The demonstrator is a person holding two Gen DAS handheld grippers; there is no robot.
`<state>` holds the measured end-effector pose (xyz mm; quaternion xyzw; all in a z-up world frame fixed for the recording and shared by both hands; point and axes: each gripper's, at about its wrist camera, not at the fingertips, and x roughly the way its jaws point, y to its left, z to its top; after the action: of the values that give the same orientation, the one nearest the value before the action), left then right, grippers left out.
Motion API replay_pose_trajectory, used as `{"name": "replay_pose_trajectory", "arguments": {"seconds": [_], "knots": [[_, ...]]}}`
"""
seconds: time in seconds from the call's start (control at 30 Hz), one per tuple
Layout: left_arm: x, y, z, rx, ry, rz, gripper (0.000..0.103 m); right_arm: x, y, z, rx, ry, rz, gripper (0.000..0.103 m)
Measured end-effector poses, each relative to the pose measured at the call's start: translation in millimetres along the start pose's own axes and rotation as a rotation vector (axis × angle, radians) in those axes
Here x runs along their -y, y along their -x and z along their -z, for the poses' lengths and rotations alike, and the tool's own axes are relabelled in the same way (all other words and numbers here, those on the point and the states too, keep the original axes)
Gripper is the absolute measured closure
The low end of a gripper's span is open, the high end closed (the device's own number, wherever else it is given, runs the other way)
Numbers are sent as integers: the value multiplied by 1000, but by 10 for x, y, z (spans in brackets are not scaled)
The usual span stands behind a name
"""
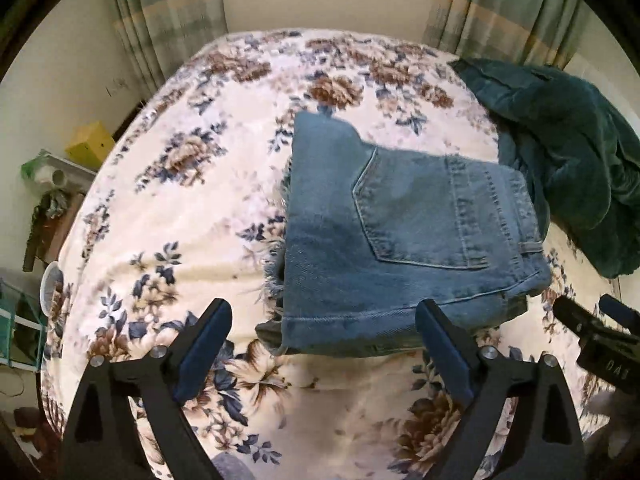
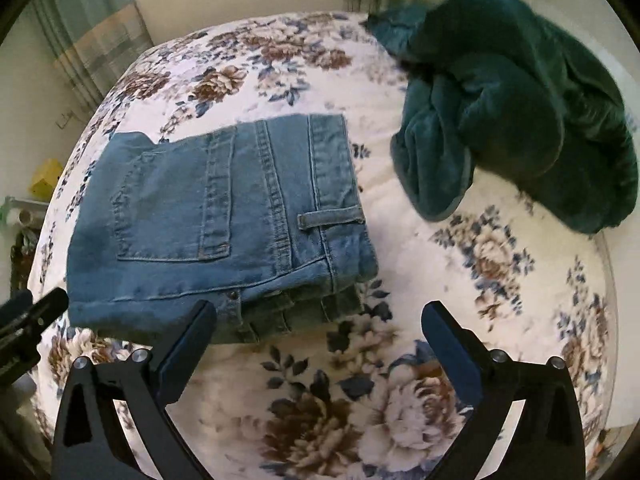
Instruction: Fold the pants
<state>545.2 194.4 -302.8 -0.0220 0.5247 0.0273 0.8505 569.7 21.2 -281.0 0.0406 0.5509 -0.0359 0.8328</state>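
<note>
The light-blue denim pants [image 1: 400, 232] [image 2: 216, 216] are folded into a compact stack on the floral-patterned bedspread [image 1: 180, 208] [image 2: 460, 280], just beside a crumpled dark-green plush blanket [image 1: 568, 148] [image 2: 512, 104]. The left gripper [image 1: 324, 312] is spread wide and holds nothing. The right gripper [image 2: 320, 314] is likewise spread and empty, near the stack's edge.

Each claw is built of matte black plastic arms with triangular cut-outs, joined by silver round-headed screws. Dark blue pads are fitted inside the fingers of the left claw [image 1: 324, 312] and the right claw [image 2: 320, 316].
</note>
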Motion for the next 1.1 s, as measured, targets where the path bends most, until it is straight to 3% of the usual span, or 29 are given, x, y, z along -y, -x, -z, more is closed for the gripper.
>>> {"name": "replay_pose_trajectory", "arguments": {"seconds": [0.23, 0.47, 0.8, 1.1], "knots": [[44, 686, 130, 67, 25, 2, 9, 62, 745, 205, 71, 11, -26, 0], [113, 1765, 445, 173, 5, 4, 9, 117, 1896, 573, 214, 35, -17, 0], [202, 3188, 1143, 299, -48, 18, 9, 103, 3759, 1431, 387, 56, -30, 0], [250, 4064, 1614, 363, -37, -2, 9, 252, 4888, 2181, 472, 43, -58, 0]]}}
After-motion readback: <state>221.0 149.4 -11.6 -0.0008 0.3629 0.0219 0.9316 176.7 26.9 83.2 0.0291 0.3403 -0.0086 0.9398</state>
